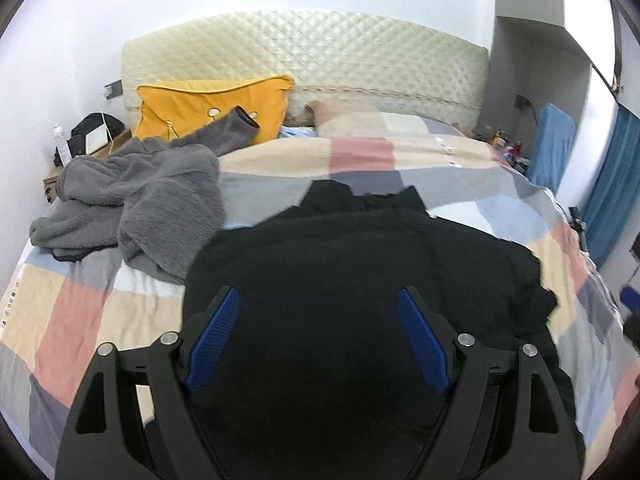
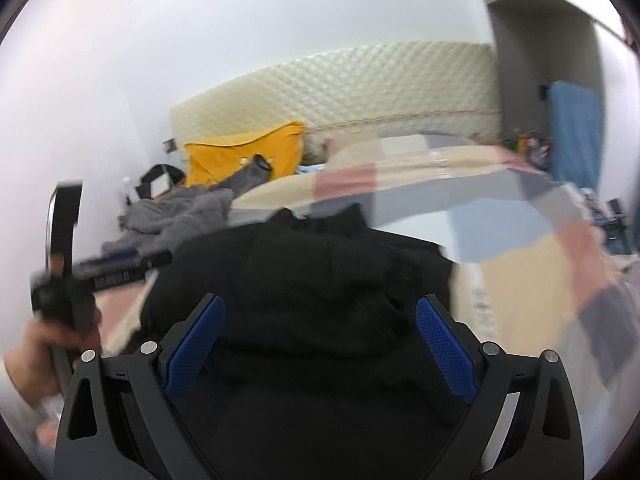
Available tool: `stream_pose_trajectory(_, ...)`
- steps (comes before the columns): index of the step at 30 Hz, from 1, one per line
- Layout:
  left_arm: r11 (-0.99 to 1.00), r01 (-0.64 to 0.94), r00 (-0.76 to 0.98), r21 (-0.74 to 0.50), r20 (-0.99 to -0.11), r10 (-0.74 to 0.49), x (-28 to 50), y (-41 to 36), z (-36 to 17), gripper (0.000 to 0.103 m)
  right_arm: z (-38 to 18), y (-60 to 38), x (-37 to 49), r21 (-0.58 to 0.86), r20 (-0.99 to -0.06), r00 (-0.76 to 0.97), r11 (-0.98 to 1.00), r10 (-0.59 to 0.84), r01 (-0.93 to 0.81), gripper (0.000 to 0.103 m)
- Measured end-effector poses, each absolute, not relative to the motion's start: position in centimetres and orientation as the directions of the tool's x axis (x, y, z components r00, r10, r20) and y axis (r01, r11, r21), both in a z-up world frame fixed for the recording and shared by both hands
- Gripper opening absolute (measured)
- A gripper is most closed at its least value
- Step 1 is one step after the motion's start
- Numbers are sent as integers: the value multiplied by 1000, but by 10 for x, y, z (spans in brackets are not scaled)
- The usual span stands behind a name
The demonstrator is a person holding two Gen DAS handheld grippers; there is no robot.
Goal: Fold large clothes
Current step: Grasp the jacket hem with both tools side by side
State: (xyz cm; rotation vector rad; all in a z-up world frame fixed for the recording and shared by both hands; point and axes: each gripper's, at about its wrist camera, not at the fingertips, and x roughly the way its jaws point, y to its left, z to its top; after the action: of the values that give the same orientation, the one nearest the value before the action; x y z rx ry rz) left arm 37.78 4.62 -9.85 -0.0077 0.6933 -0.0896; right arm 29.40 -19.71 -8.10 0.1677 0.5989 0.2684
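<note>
Looking down both wrists: the black garment (image 1: 360, 264) lies folded on the bed (image 1: 72, 312), straight ahead and below each gripper. Left gripper (image 1: 318, 312) and right gripper (image 2: 320, 320) hang spread, gripping nothing. Neither's clearly nearer.

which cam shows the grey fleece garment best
The left wrist view: the grey fleece garment lies crumpled on the checked bedspread, sharp and near. The right wrist view shows it smaller, farther off and motion-blurred.
</note>
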Motion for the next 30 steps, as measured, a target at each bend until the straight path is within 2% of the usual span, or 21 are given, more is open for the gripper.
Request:
stream_pose_trajectory(5, 997, 52, 755, -58, -652, -78, 410, 62, -120, 82, -104, -152, 363, 148, -574, 771, 961, 276, -233, 92)
stream_pose_trajectory(9, 998, 35, 725, -55, -686, -63, 436, 68, -149, 82, -148, -138, 408, 164, -641, 724, 967, 254, -194, 92)
stream_pose_trajectory(14, 997, 66, 695, -37, -716, -72, 451, 64, -175, 82, -190, -135, 423, 141, -664, 705, 967, 250, -210, 93)
stream_pose_trajectory(24, 997, 76, 654, -16, -754, -61, 464, 59, -205, 83, -219, -128, 431, 58, -676, 706, 970, 211, -235, 95)
stream_pose_trajectory(27, 995, 96, 649, -27, -756, -83, 460, 64, -199, 83, -213, -134, 430, 96, -698, 671, 961, 251, -260, 95)
stream_pose_trajectory(30, 994, 92, 674, -67, -731, -111, 447, 79, -188, 83, -195, -149, 416, 128, -663, 685, 948, 301, -293, 91)
